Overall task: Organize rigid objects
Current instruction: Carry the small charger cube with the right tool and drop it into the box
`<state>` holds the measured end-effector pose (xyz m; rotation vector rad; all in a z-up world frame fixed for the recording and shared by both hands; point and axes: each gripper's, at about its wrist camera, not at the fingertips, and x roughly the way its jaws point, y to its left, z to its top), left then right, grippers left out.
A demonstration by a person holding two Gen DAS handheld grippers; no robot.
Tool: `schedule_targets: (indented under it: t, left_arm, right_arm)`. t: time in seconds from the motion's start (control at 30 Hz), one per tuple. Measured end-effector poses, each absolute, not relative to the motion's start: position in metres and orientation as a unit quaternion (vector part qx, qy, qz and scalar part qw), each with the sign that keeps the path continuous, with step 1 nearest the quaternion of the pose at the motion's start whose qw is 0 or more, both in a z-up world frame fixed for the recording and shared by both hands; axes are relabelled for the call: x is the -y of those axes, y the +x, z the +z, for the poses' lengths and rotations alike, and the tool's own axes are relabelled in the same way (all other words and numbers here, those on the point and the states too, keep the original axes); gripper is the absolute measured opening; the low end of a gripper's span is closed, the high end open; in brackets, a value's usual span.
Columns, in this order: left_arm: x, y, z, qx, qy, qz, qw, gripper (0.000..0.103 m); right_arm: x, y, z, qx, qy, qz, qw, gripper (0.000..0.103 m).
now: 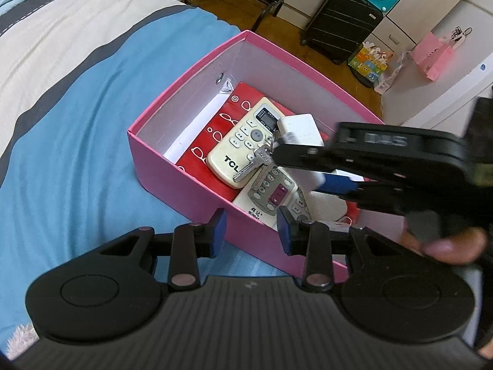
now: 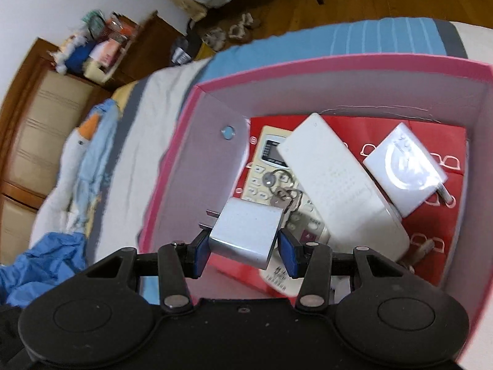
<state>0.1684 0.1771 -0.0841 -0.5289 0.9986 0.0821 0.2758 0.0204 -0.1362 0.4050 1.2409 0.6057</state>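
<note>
A pink box (image 1: 185, 185) sits on the bed and holds a cream TCL remote (image 1: 243, 145), a bunch of keys (image 1: 255, 163), a second remote (image 1: 271, 197) and a red packet (image 1: 212, 132). My right gripper (image 2: 243, 251) is shut on a white plug charger (image 2: 246, 231) and holds it above the box; it also shows in the left wrist view (image 1: 300, 157). In the right wrist view the box (image 2: 339, 61) also holds a long white remote (image 2: 339, 185) and a small white box (image 2: 403, 169). My left gripper (image 1: 251, 234) is open and empty at the box's near edge.
The box lies on a blue, grey and white bedspread (image 1: 77, 123). A black suitcase (image 1: 342, 21) and bags stand on the wooden floor beyond. A goose plush (image 2: 77, 166) and blue cloth (image 2: 40, 268) lie on the bed; a wooden dresser (image 2: 30, 123) stands behind.
</note>
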Motion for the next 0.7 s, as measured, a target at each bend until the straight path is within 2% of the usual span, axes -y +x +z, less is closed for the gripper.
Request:
schedule_targets:
  t: [0.13,0.33,0.7]
  left_arm:
    - [-0.177,0.168,-0.084,-0.472,-0.250,0.037,0.844,0.034]
    - [-0.176,0.168,-0.084,-0.471,-0.244,0.037,0.847,0.035]
    - [-0.173,0.169,-0.083,-0.471,-0.240,0.041,0.848,0.035]
  right_arm:
    - [-0.022,0.286,-0.151,-0.584,0.186,0.262,0.746,0.053]
    - [-0.020,0.292,-0.152,-0.588,0.200,0.265,0.738,0.063]
    - [0.008,0.248,-0.094,-0.513,0.139,0.280,0.799,0.062]
